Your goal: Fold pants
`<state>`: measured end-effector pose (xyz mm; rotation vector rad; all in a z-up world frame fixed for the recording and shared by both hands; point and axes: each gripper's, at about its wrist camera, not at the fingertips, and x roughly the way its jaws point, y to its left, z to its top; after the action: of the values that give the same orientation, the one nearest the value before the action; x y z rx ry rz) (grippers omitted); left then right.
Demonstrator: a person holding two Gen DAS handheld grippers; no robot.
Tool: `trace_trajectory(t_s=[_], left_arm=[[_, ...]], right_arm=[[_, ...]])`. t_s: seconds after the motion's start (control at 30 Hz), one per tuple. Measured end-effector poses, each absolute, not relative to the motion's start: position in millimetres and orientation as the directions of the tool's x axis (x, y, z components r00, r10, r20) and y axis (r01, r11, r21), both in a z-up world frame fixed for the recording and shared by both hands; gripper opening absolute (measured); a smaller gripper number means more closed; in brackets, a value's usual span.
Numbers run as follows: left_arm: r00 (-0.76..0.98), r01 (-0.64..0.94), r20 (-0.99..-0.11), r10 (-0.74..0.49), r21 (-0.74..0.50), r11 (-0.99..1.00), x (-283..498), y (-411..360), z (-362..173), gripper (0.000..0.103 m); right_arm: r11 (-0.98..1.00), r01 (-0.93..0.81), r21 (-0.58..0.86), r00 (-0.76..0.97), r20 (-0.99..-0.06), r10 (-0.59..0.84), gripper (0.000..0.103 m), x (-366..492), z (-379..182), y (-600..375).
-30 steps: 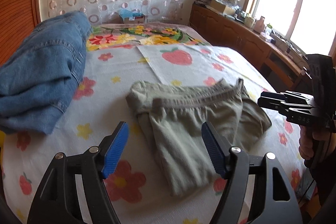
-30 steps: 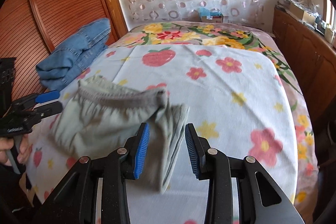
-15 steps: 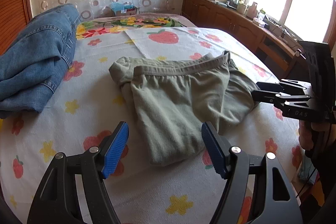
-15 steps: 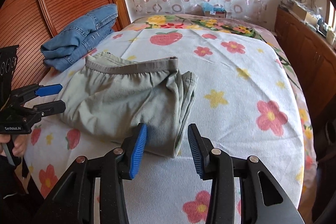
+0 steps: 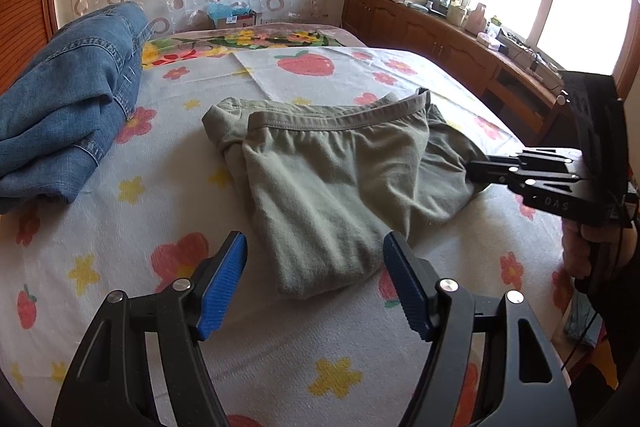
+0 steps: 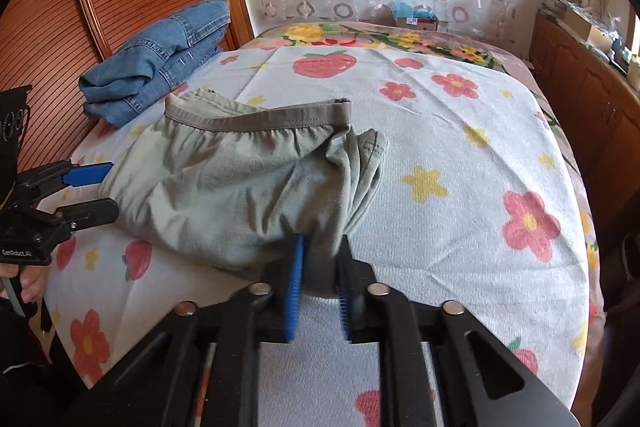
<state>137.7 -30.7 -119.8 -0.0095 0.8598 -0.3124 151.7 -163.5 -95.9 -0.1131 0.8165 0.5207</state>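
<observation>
Two grippers are on this job, and only one has cloth. My right gripper (image 6: 318,275) is closing on the near right-hand corner of the green pants (image 6: 240,187), with a bunch of fabric already pinched between the blue pads (image 6: 295,279); I read that as a grip being taken. My left gripper (image 5: 314,279) hangs just short of the near edge of the pants, its jaws wide apart and narrowing slightly, with nothing between them.

The pants lie in the middle of the bed (image 6: 460,131), already doubled into a thick bundle with the waistband (image 5: 340,123) along the far side. A stack of blue jeans (image 5: 68,115) sits well apart at the bed's far left corner.

I judge the step to be securing both near corners before the next fold. That calls for my left gripper to go forward and down onto its own corner and close, then both lift together and carry the near edge toward the waistband.

Both grippers point down at the bed at a moderate slope, side by side.
</observation>
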Motion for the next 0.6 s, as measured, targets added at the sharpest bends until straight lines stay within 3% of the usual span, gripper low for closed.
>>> trace_trajectory(t_s=[0.1, 0.33, 0.6], left_arm=[[0.602, 0.257, -0.757, -0.255, -0.120, 0.959, 138.7, -31.3, -123.3, 0.048], [0.625, 0.255, -0.736, -0.260, -0.122, 0.959, 134.6, -30.8, -118.7, 0.021], [0.656, 0.301, -0.690, -0.306, -0.133, 0.944, 103.7, -40.2, -90.7, 0.017]], right_arm=[[0.869, -0.484, 0.106, 0.569, -0.716, 0.404, 0.011, 149.7, -96.1, -166.2], [0.869, -0.483, 0.108, 0.575, -0.709, 0.407, 0.010, 147.6, -94.8, -167.7], [0.865, -0.488, 0.115, 0.589, -0.688, 0.423, 0.009, 125.3, -82.1, -179.3]])
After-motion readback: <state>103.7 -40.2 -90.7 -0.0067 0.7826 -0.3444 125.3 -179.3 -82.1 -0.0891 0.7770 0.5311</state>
